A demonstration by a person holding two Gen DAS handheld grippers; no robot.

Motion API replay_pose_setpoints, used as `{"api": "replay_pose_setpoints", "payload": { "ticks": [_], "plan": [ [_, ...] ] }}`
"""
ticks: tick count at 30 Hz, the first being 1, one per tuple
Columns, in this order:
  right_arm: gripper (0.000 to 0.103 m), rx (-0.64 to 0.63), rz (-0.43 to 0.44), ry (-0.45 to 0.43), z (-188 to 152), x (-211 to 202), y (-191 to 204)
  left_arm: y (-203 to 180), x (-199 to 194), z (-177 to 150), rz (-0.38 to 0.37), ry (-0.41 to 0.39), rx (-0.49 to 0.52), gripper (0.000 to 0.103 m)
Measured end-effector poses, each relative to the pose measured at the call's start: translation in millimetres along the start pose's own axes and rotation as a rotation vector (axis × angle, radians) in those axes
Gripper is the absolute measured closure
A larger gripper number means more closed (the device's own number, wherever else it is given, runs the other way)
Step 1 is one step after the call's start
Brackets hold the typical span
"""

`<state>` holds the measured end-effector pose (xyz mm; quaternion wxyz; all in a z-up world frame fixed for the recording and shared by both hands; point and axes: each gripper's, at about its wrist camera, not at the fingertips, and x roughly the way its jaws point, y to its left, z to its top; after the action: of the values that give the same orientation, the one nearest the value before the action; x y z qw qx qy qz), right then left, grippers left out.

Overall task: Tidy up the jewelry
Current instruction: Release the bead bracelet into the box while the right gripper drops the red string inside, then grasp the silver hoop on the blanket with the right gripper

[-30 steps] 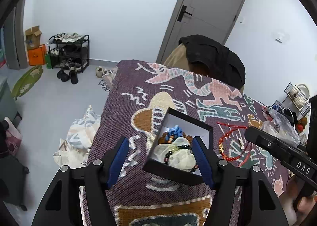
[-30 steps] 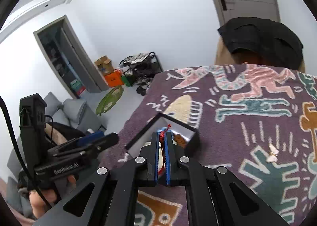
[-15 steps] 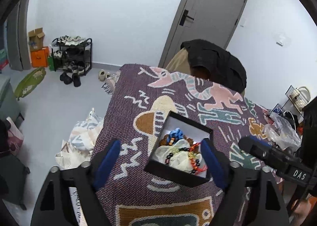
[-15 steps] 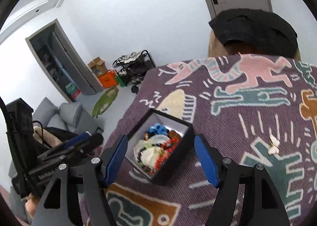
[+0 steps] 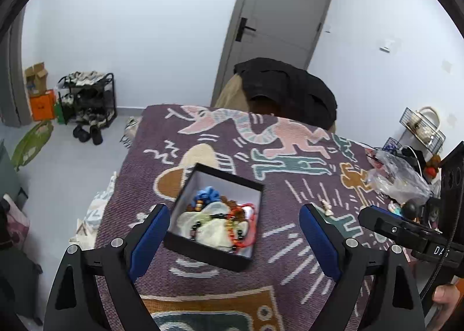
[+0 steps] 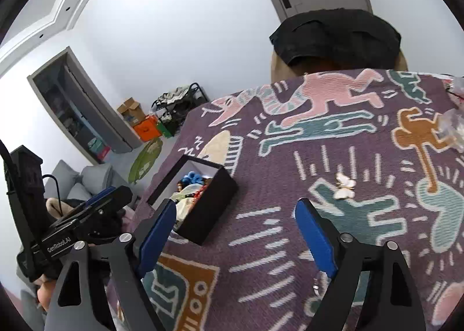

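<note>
Left gripper (image 5: 235, 232) spread wide, nothing between the blue pads (image 5: 149, 239), hovering over the patterned purple blanket (image 5: 290, 232). Black jewelry box (image 5: 214, 219) sits lid-off at center of the left wrist view, nearer the left pad than the right one, not touched by either. Inside the box: blue knotted piece (image 5: 207, 195) at the far end, pale translucent pouch (image 5: 211, 229) in the middle, dark bead bracelet (image 5: 200, 228) across the pouch, red bead strand (image 5: 242, 228) along the right side.

Right gripper (image 6: 236, 231) also released, pads wide apart and empty, above the blanket in the lower half of its frame. Same box (image 6: 203, 202) shows left of center there, its near corner just beside the left blue pad (image 6: 158, 234); contact unclear. Small white butterfly-shaped piece (image 6: 344, 187) lies loose on the blanket right of center, above the right pad, well apart from the box. In the left wrist view it appears as a tiny pale item (image 5: 327, 207) right of the box.

Crumpled clear plastic bag (image 5: 398, 176) at the right edge of the blanket. Dark jacket (image 5: 287, 90) over a chair at the far end, grey door (image 5: 278, 18) behind it, shoe rack (image 5: 87, 99) at mid left.
</note>
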<state>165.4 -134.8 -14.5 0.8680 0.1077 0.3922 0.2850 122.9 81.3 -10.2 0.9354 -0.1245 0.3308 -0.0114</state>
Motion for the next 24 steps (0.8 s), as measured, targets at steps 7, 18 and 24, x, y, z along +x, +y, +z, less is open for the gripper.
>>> {"api": "replay_pose_setpoints", "payload": {
  "ticks": [7,18,24],
  "plan": [
    [0.014,0.007,-0.036,-0.048,-5.2,-31.4,-20.9,-32.2,-3.7,-2.3,-0.03,-0.001,0.055,0.012],
    [0.014,0.041,-0.096,-0.019,-28.3,-49.6,-70.7,-76.9,5.0,-23.4,-0.072,0.049,0.13,0.012],
    [0.014,-0.003,-0.133,0.026,-43.2,-38.4,-73.3,-84.2,17.4,-42.2,-0.114,0.095,0.134,0.012]
  ]
}}
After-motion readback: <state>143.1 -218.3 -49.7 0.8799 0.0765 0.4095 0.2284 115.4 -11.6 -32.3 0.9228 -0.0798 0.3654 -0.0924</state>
